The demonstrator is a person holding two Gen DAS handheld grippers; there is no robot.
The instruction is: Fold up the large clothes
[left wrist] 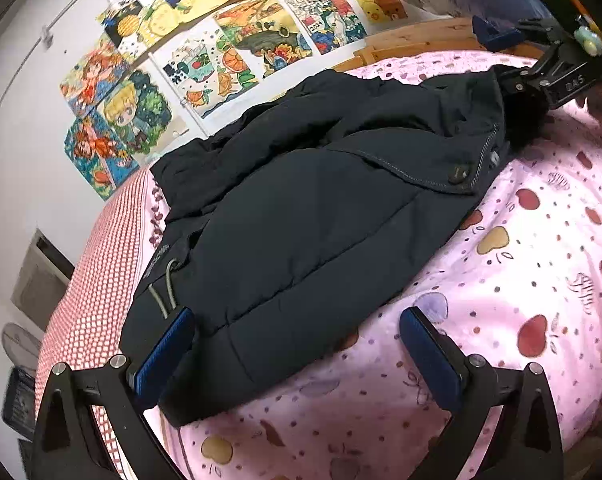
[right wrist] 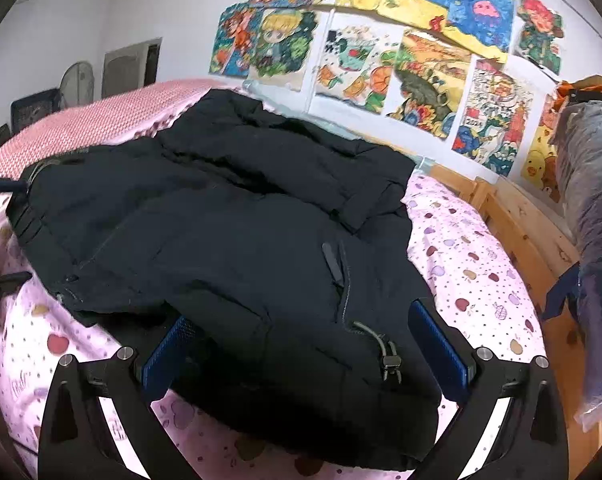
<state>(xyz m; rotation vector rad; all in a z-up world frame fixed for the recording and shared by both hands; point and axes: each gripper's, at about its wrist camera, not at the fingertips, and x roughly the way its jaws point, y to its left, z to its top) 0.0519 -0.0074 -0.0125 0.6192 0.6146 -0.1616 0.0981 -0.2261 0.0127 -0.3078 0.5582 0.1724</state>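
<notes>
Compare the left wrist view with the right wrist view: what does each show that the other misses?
Left wrist only: the jacket's round button on the front flap, and the right gripper at the jacket's far end.

Right wrist only: the zipper pull, the hem's cord lock, and the wooden bed frame alongside.

Both: the dark padded jacket on the pink patterned bedsheet, drawings on the wall, open jaws over the jacket's edge.
</notes>
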